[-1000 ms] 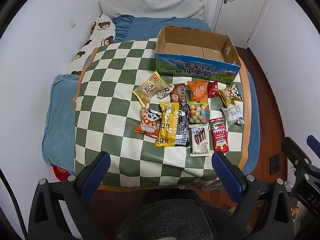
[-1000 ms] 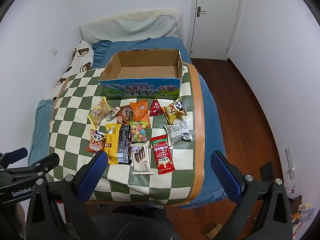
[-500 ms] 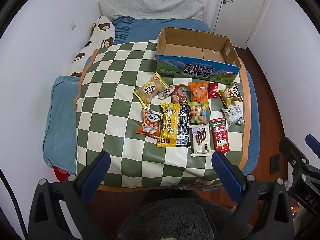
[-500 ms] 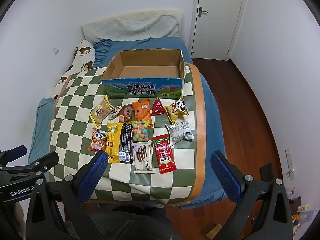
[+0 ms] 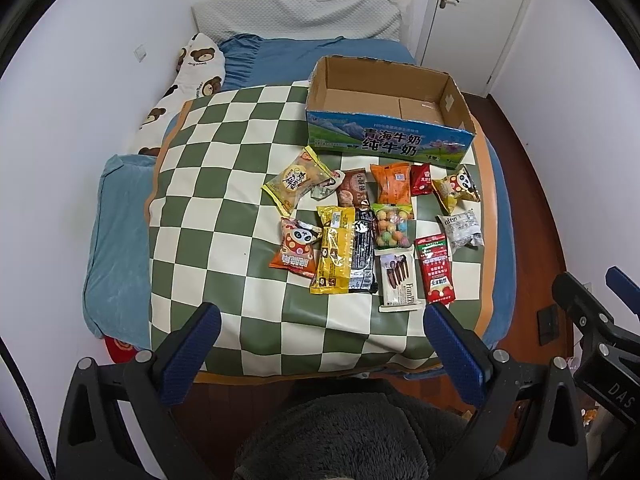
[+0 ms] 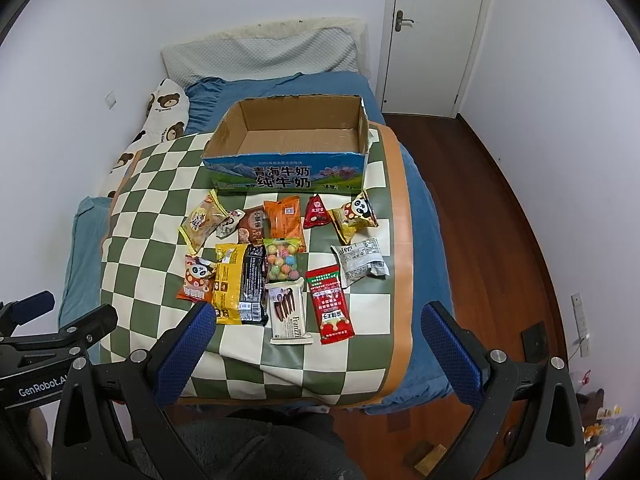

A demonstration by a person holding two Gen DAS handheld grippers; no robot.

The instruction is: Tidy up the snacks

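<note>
Several snack packets lie on a green-and-cream checked cloth (image 5: 208, 216) over a bed. Among them are a red packet (image 5: 436, 269) (image 6: 329, 305), a white Franzzi wafer pack (image 5: 399, 280) (image 6: 288, 314), a yellow bag (image 5: 334, 249) and a candy-ball bag (image 6: 283, 266). An empty open cardboard box (image 5: 384, 144) (image 6: 288, 172) stands behind them. My left gripper (image 5: 320, 350) is open and empty, held above the cloth's near edge. My right gripper (image 6: 318, 348) is open and empty, just short of the near packets.
Blue bedding (image 5: 116, 248) and a teddy-print pillow (image 5: 188, 80) lie left of the cloth. A grey pillow (image 6: 260, 56) is at the head of the bed. A white door (image 6: 432, 28) and wooden floor (image 6: 500, 220) are on the right.
Both grippers have moved slightly forward and closer to the bed; the snacks and box look a little nearer. Nothing was grasped.
</note>
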